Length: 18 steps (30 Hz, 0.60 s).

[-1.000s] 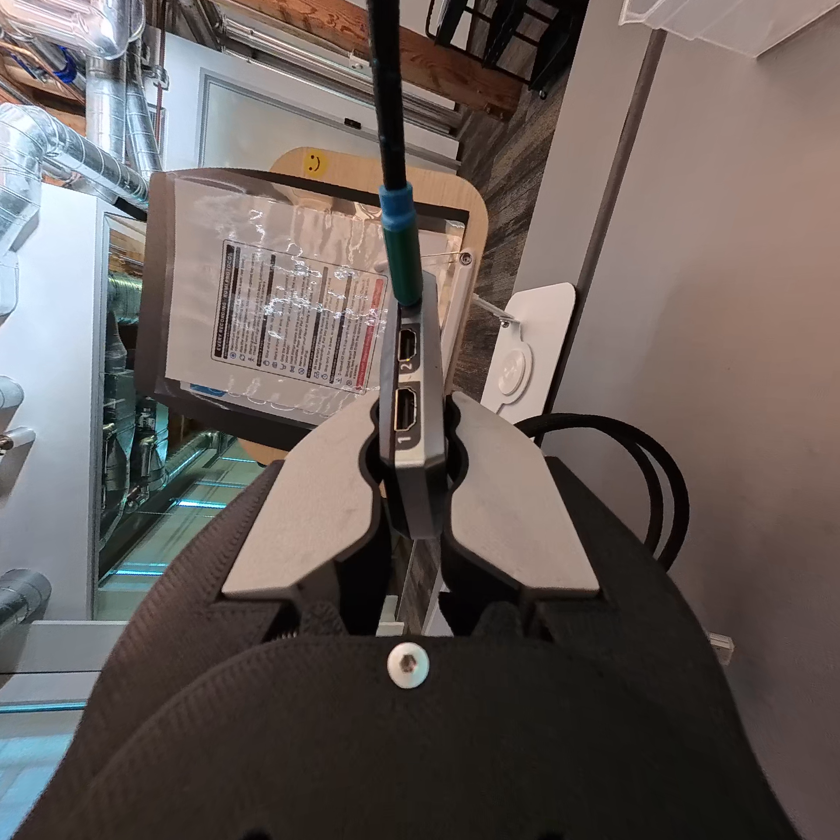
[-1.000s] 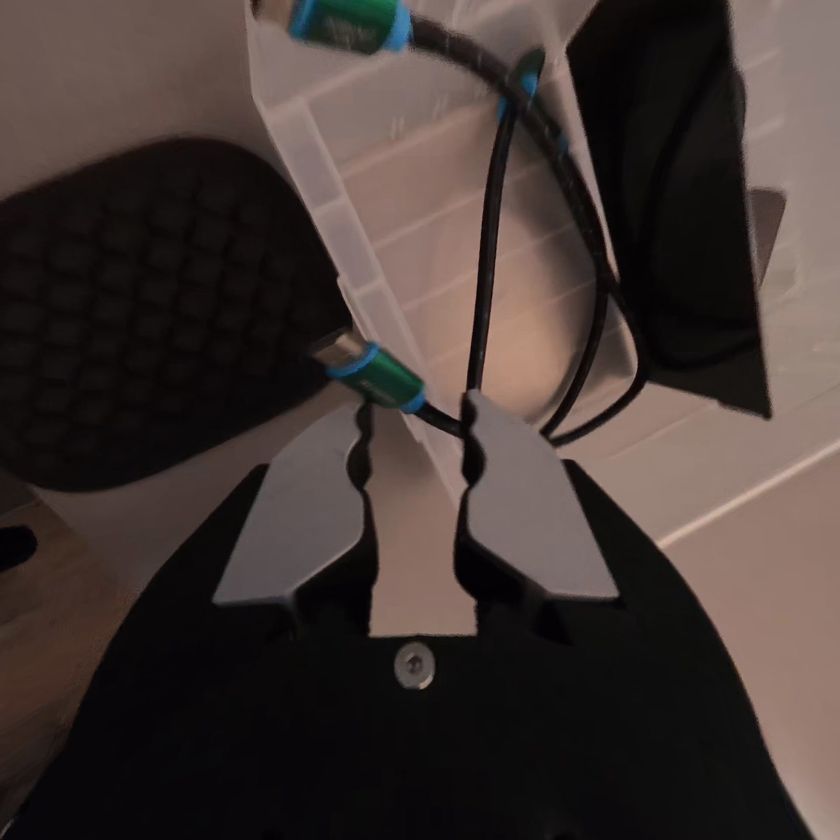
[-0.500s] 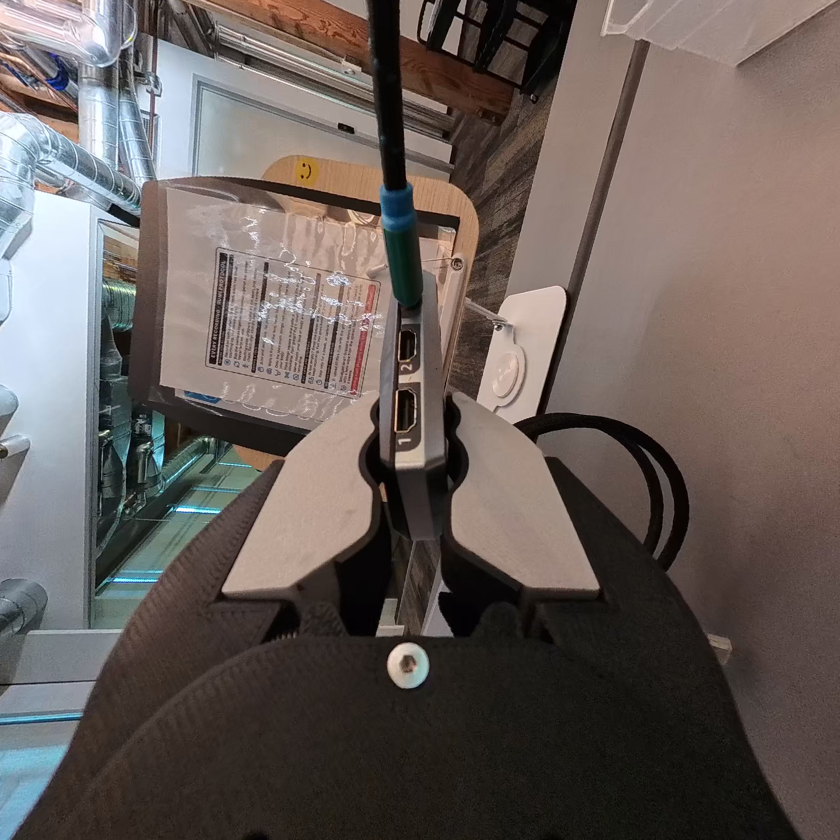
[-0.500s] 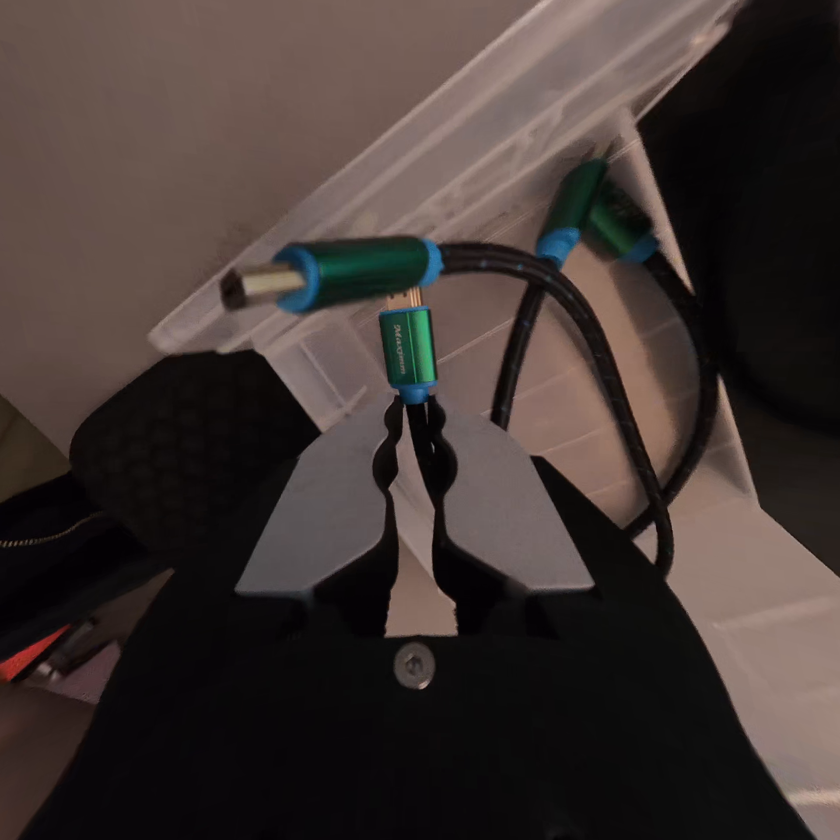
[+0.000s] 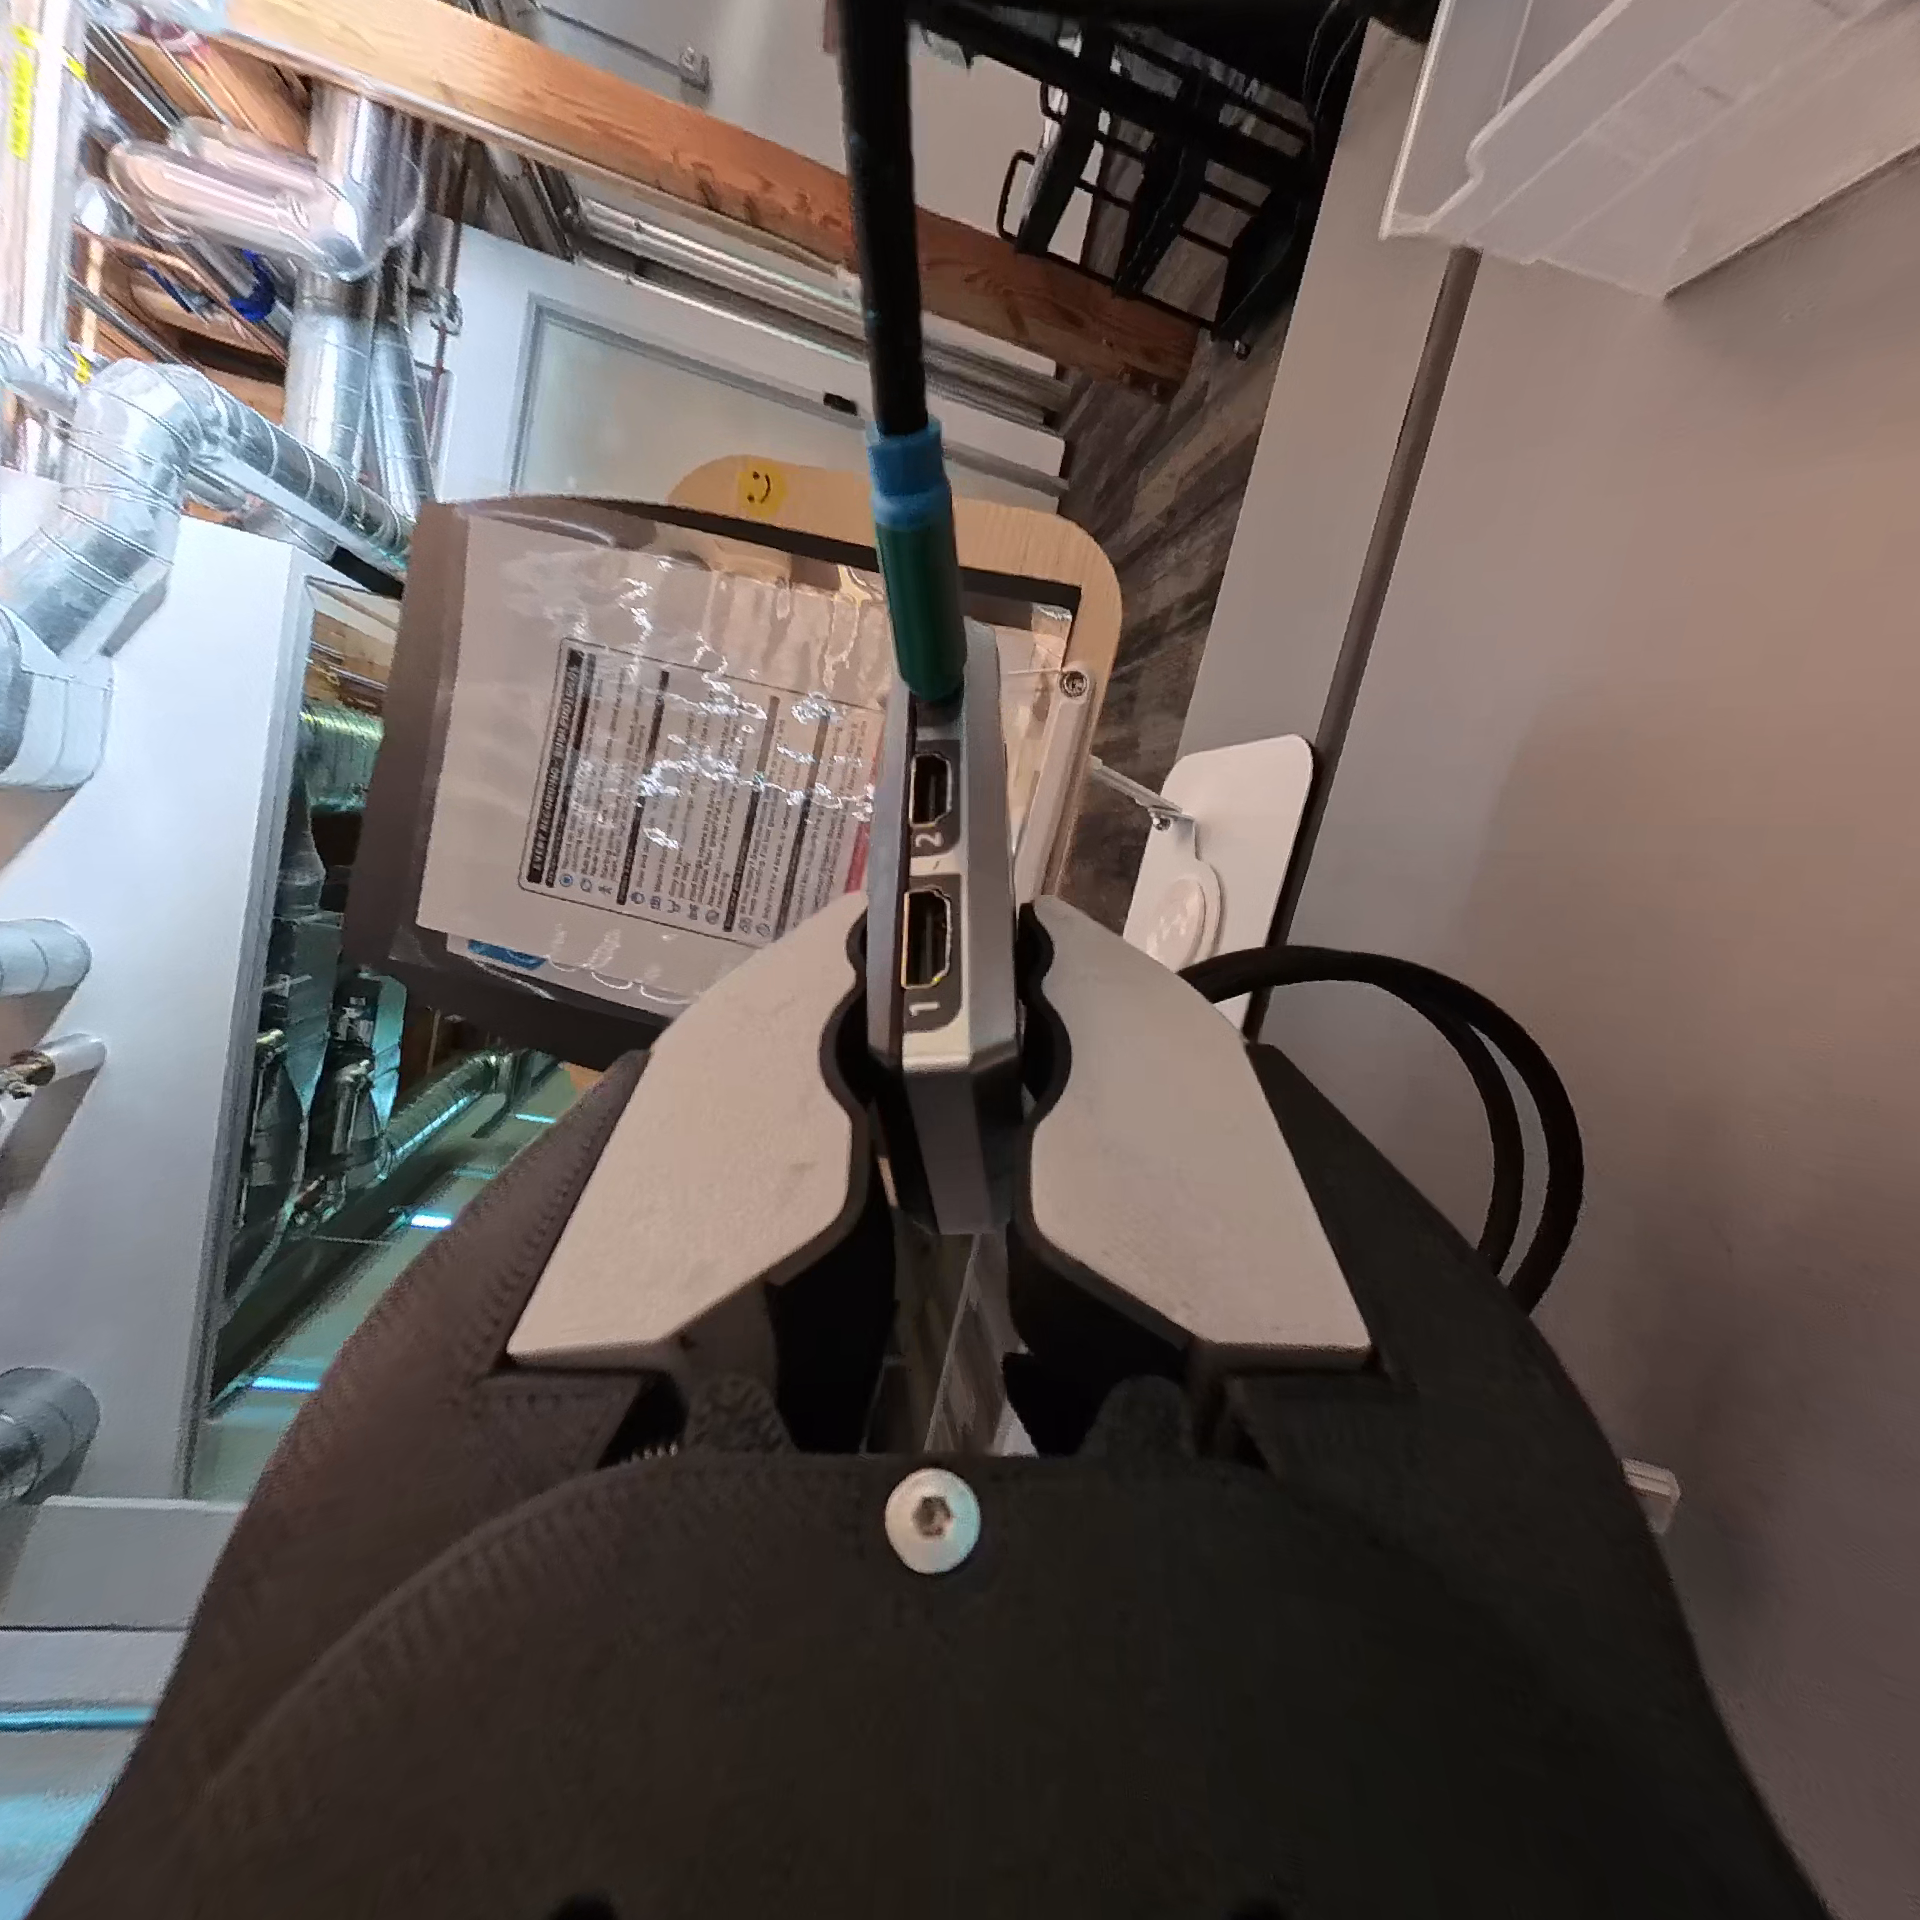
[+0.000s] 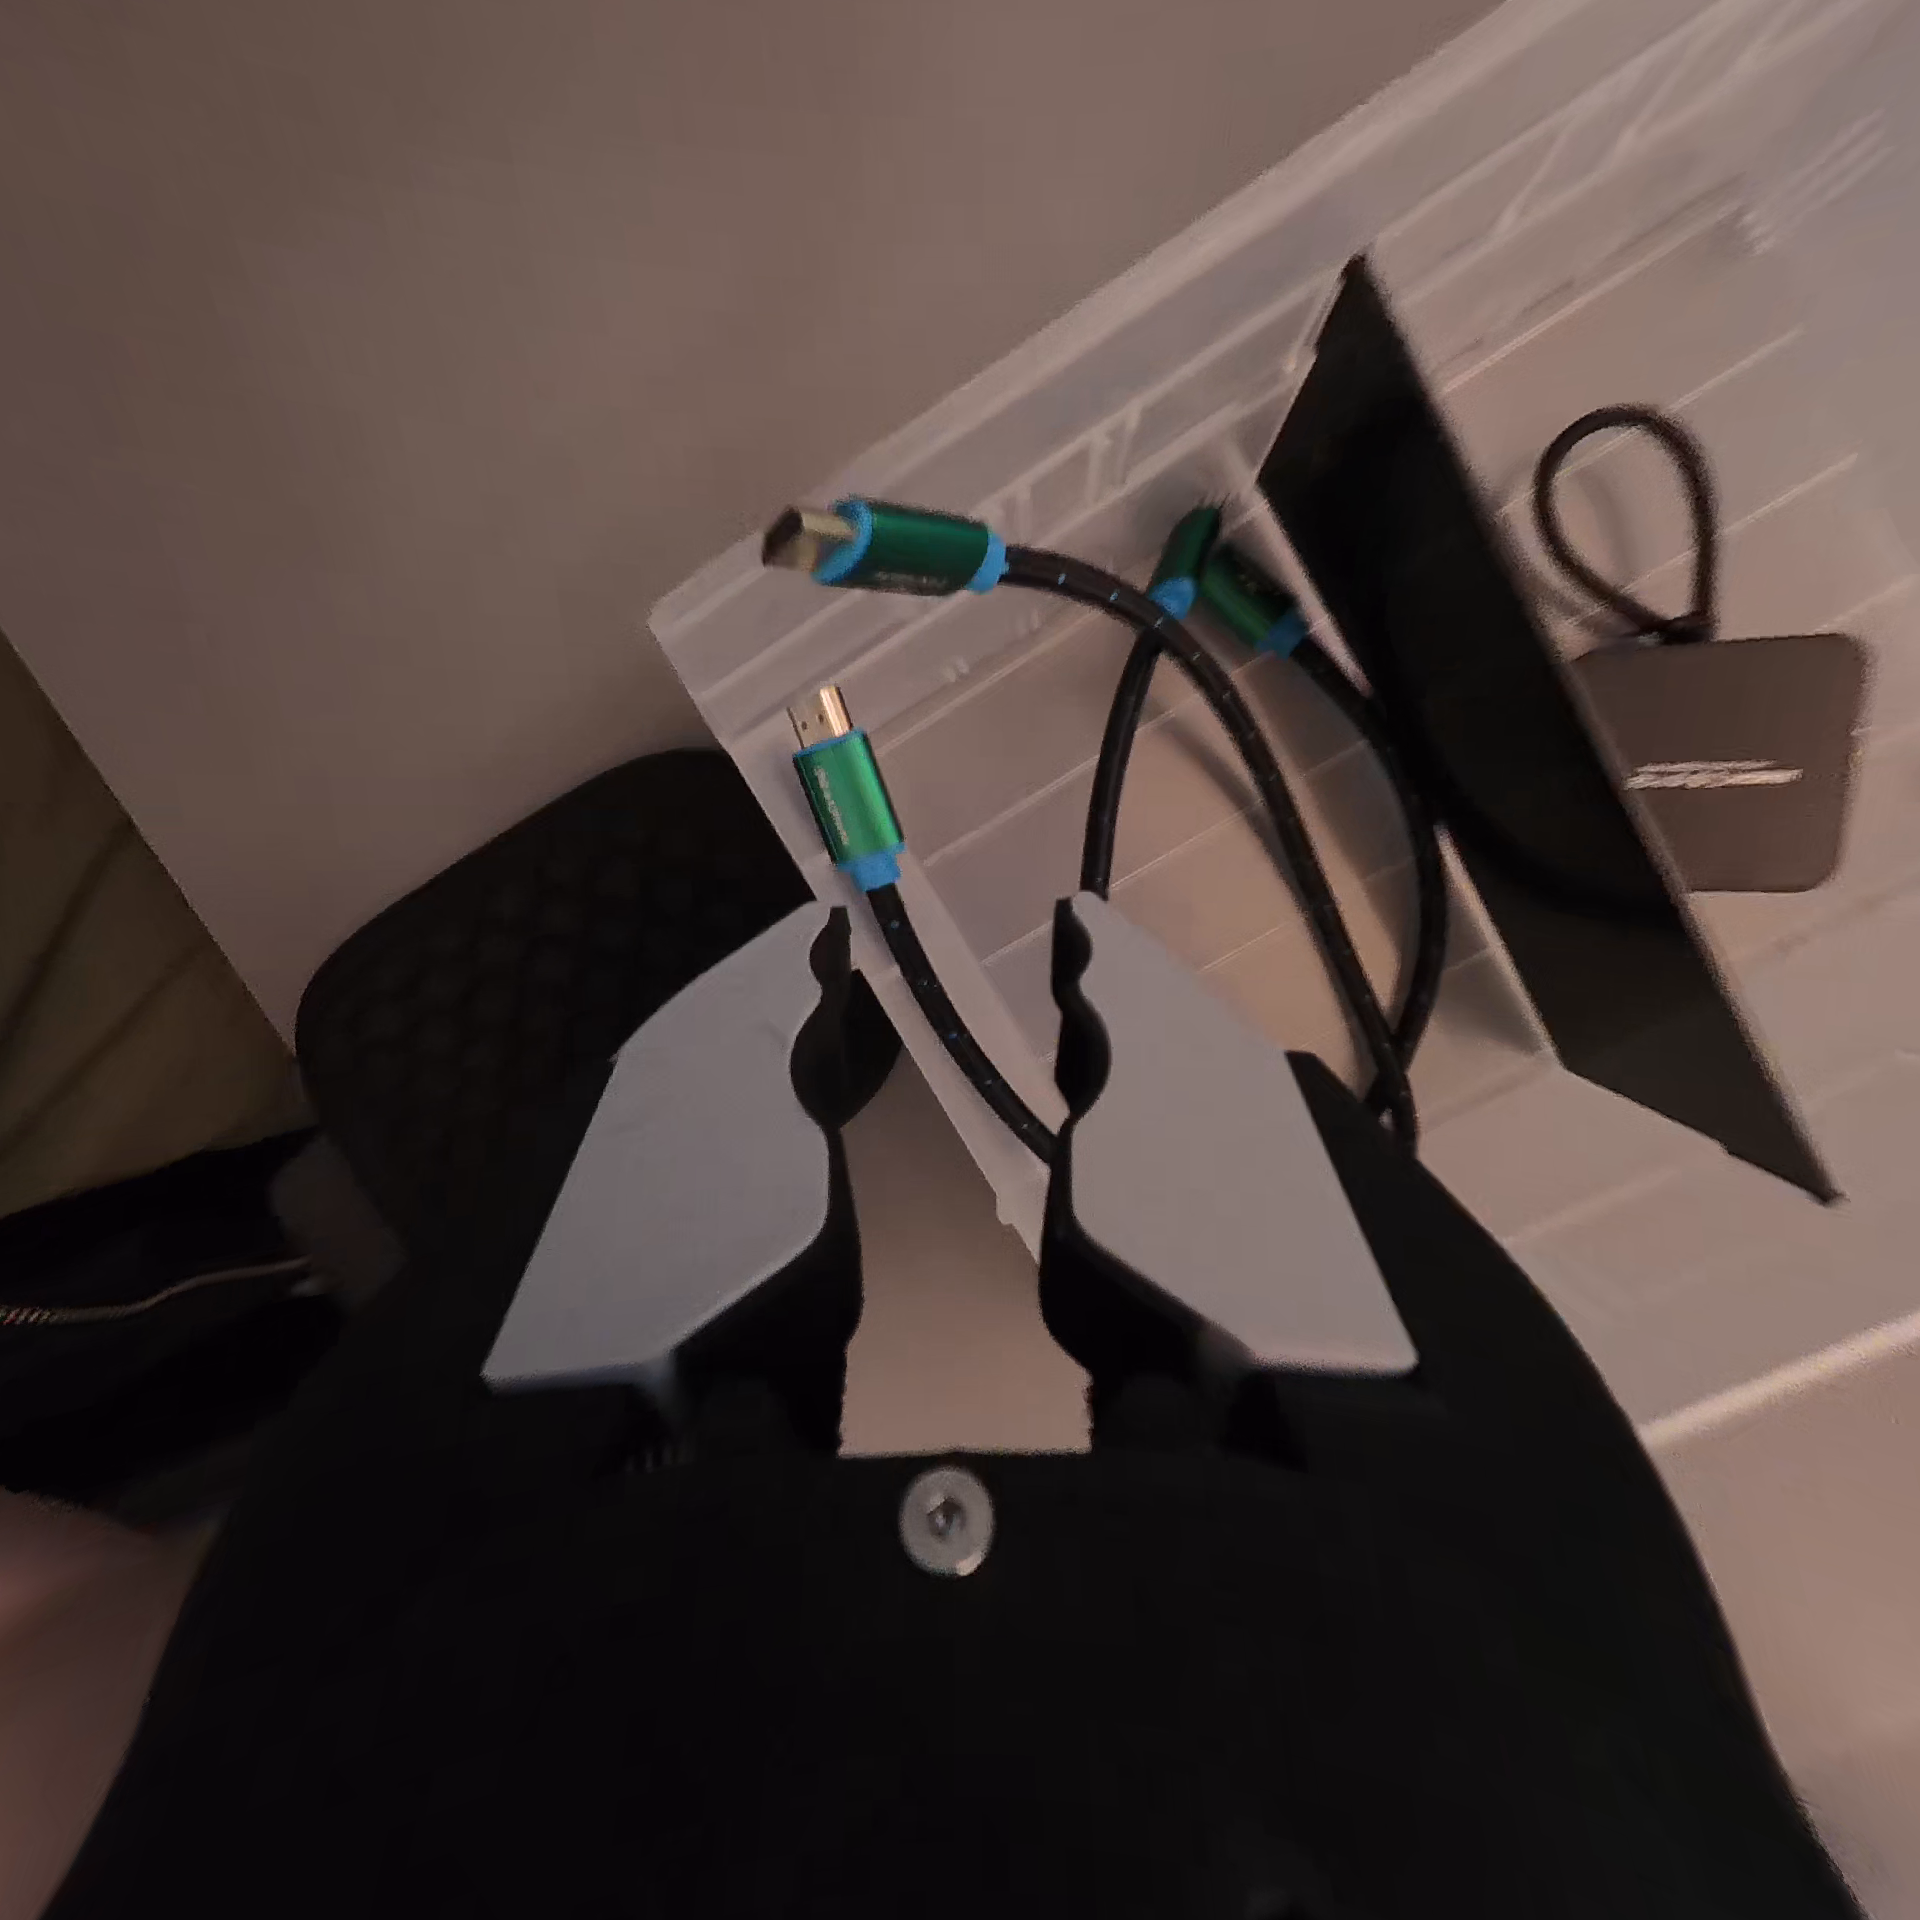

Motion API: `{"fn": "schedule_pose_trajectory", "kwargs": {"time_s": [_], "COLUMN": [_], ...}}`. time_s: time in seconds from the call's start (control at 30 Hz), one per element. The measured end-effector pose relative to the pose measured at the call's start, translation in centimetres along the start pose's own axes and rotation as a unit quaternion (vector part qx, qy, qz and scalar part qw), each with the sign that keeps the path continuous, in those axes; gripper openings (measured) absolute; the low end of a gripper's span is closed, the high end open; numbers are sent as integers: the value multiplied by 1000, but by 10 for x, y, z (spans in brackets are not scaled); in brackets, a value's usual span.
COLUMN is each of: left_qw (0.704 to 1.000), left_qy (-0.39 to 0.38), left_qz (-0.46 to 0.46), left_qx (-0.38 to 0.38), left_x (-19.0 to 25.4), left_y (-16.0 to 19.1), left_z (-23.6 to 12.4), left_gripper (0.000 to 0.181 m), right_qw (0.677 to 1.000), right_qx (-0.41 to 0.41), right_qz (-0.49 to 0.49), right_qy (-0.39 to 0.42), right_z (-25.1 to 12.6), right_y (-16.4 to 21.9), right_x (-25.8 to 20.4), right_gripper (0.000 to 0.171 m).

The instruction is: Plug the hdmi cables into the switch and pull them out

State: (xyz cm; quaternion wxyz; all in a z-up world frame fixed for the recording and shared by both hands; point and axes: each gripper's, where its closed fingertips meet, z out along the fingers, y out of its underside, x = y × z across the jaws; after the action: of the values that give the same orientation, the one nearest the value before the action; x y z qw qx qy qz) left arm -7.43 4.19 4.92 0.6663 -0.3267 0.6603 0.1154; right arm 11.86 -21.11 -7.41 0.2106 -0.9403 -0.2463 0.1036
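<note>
My left gripper point(image 5: 945, 920) is shut on the grey HDMI switch point(image 5: 951, 997) and holds it edge-on. Two empty ports point(image 5: 928, 935) face me. A green and blue HDMI plug point(image 5: 920, 613) sits in the switch's far port, and its black cable runs up out of view. My right gripper point(image 6: 951, 914) is open. A black braided cable point(image 6: 935, 997) passes loosely between its fingers, and its green plug point(image 6: 844, 800) points up just past the tips. A second free plug point(image 6: 883, 551) lies farther off. The switch point(image 6: 1745, 769), in the left gripper, shows at the right with a third plug point(image 6: 1236, 597) beside it.
A clear plastic bin point(image 6: 1558, 208) lies behind the cables and shows in the left wrist view point(image 5: 1662, 135) at top right. A black mesh object point(image 6: 499, 935) and a black zipped bag point(image 6: 104, 1299) are at the left. A black cable loop point(image 5: 1507, 1091) hangs right of the left gripper.
My right gripper closed on the cable just behind the green plug half a second ago and has now opened. The plug has tilted left. The left gripper still holds the switch.
</note>
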Motion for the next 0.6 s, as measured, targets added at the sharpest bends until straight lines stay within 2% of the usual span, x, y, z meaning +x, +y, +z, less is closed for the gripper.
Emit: {"fn": "schedule_pose_trajectory", "kwargs": {"time_s": [0.03,0.13,0.23,0.33,0.4,0.5,0.6], "left_qw": [1000,999,997,995,995,995,995], "left_qy": [-6,-29,-58,-78,-81,-85,-84], "left_qz": [0,4,15,26,23,13,3], "left_qx": [10,36,55,62,52,49,44], "left_x": [-1,-6,-12,-15,-17,-21,-25], "left_y": [-3,-12,-20,-24,-23,-22,-18], "left_z": [-1,-5,-9,-13,-13,-15,-15], "left_gripper": [23,23,23,23,23,23,23], "right_qw": [1000,987,942,889,870,872,871], "right_qx": [26,149,301,398,431,415,426], "right_qz": [-5,-38,-68,-65,-67,-84,-102], "right_qy": [12,44,129,217,231,247,223], "right_z": [-9,-40,-76,-95,-89,-57,-33], "right_y": [-8,-54,-119,-172,-203,-240,-273], "right_x": [1,-10,-18,-21,-29,-37,-53], "right_gripper": [38,38,38,43,43,44,45]}}
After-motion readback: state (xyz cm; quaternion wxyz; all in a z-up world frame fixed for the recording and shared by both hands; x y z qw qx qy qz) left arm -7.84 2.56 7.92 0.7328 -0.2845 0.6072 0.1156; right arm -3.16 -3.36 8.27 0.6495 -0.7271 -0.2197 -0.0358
